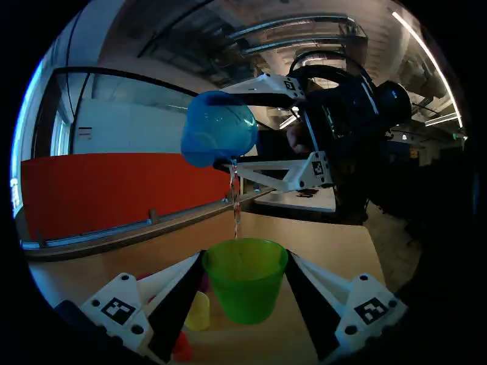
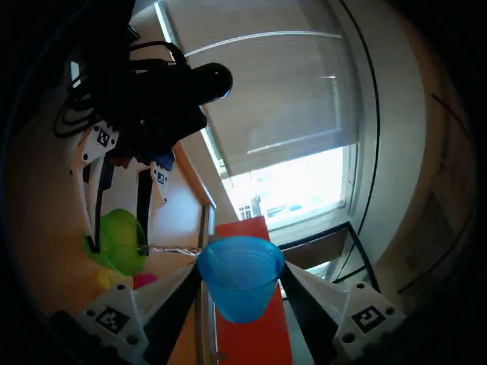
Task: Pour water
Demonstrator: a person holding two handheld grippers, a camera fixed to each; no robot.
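Observation:
In the left gripper view my left gripper [image 1: 245,286] is shut on a green cup [image 1: 246,277], held upright above the wooden table [image 1: 329,243]. Above it the right gripper [image 1: 283,131] holds a blue cup [image 1: 216,129] tipped over, and a thin stream of water [image 1: 235,204] falls from its rim into the green cup. In the right gripper view my right gripper [image 2: 240,286] is shut on the blue cup [image 2: 240,280]. The water stream [image 2: 173,248] runs from it to the green cup [image 2: 119,240], which the left gripper [image 2: 115,201] grips.
A yellow cup [image 1: 198,310] and a red object [image 1: 181,348] sit on the table below the green cup. An orange partition [image 1: 115,188] with a metal rail stands along the table's far edge. A bright window [image 2: 286,182] lies behind the blue cup.

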